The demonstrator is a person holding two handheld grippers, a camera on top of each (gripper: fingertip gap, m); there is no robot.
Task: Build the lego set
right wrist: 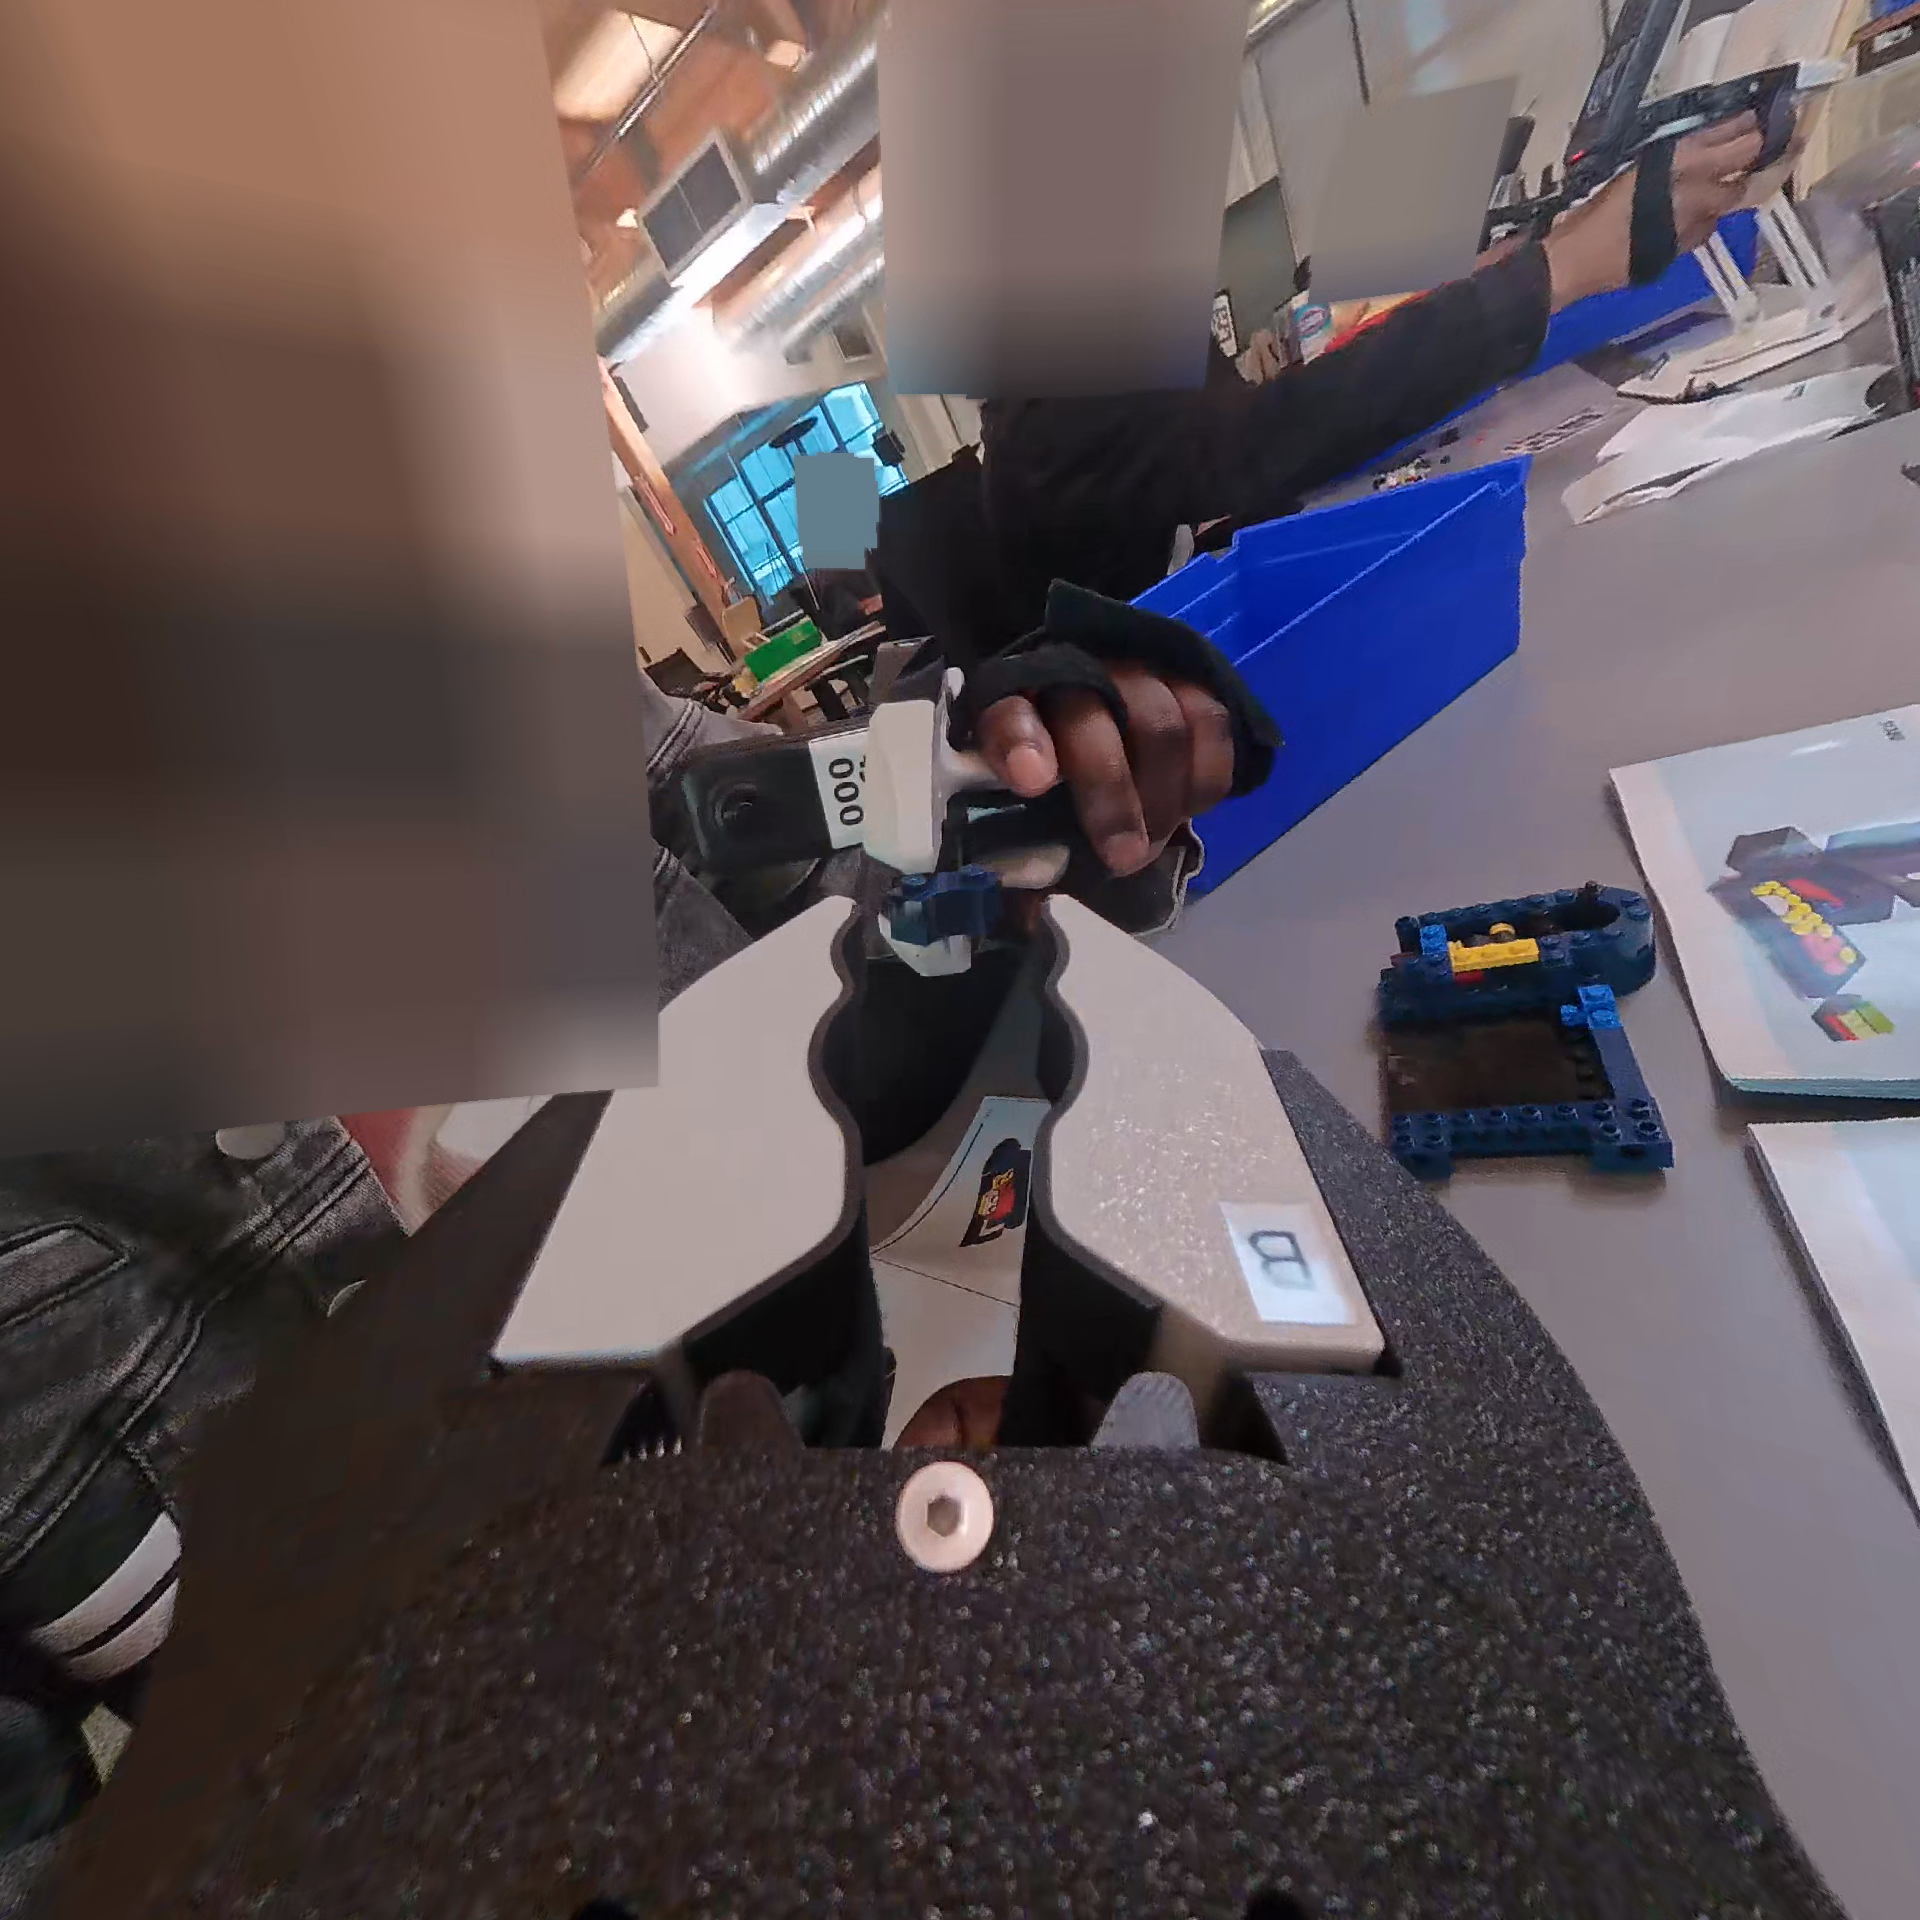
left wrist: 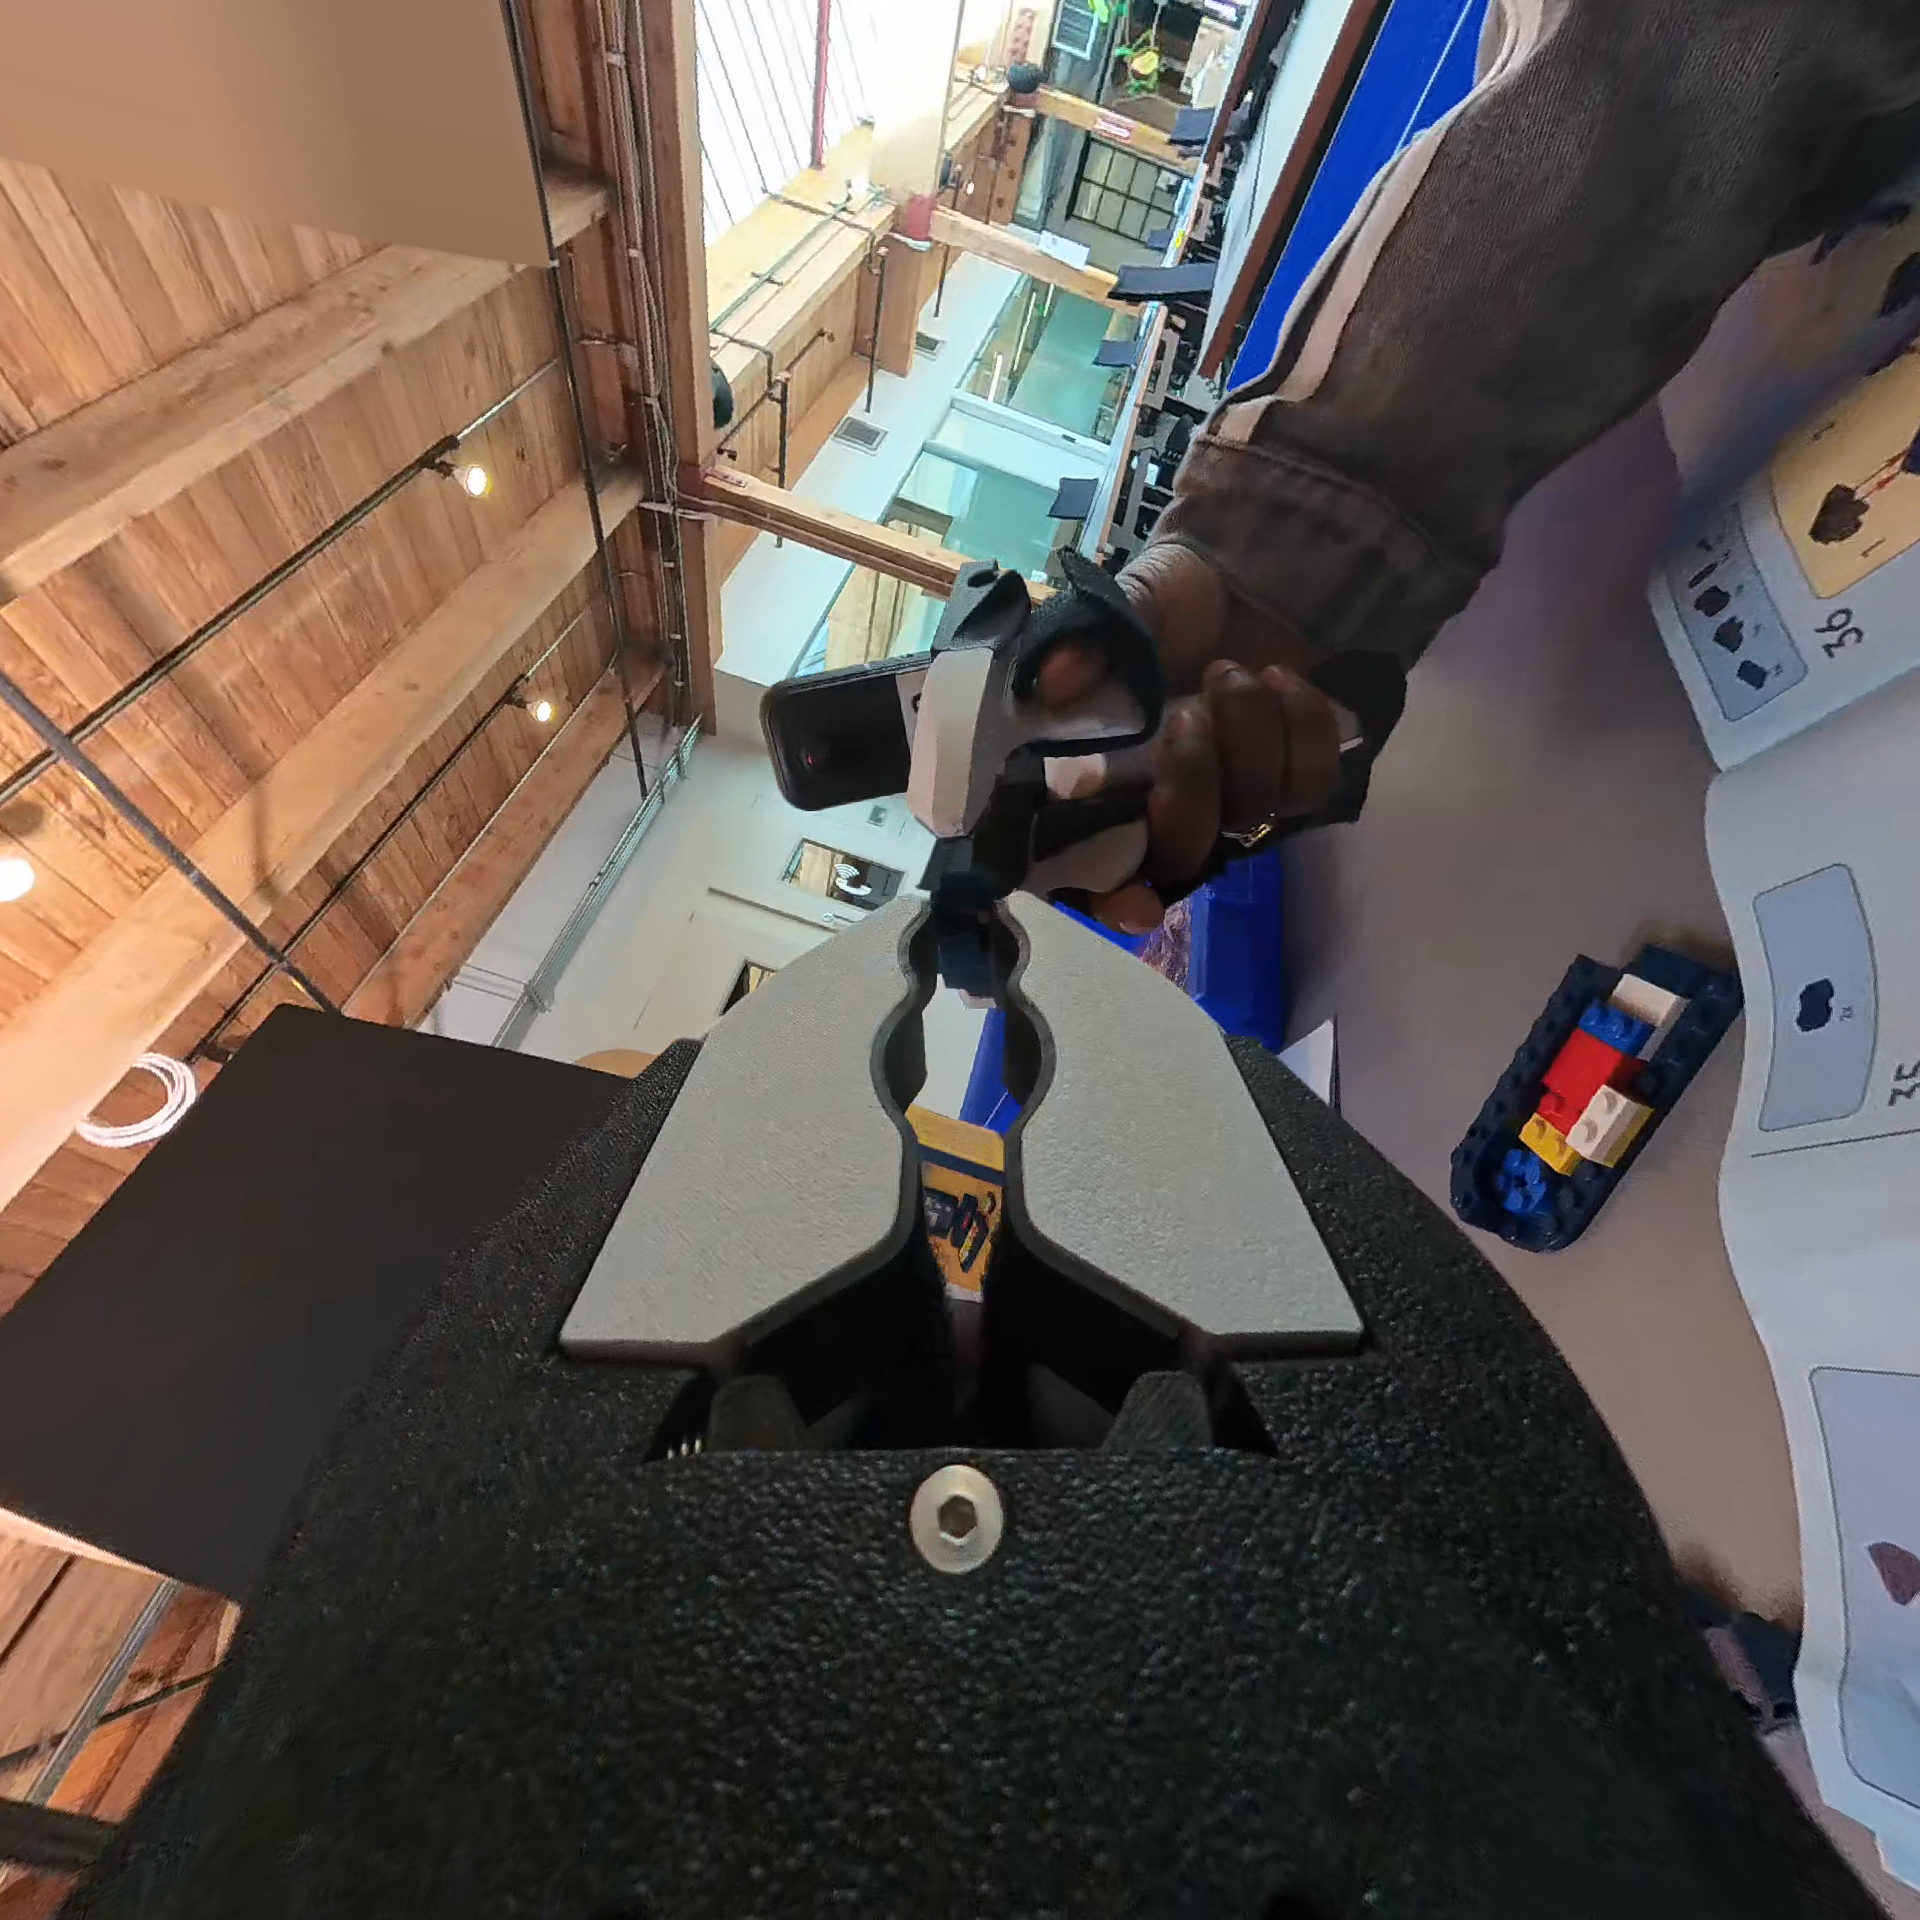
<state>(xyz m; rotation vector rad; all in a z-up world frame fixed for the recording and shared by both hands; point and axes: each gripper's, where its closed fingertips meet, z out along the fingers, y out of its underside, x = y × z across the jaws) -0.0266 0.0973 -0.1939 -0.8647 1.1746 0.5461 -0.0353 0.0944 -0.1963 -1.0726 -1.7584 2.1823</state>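
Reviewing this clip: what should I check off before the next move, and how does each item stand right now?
1. Left gripper clamps the small dark blue toy brick: ok.
2. Right gripper is open, its fingers either side of the brick and not pressing it: ok.
3. The two grippers meet tip to tip: ok.
4. Dark blue brick frame with a yellow piece lies clear of both grippers on the grey table: ok.
5. How deep the brick sits in the left pads: cannot tell.
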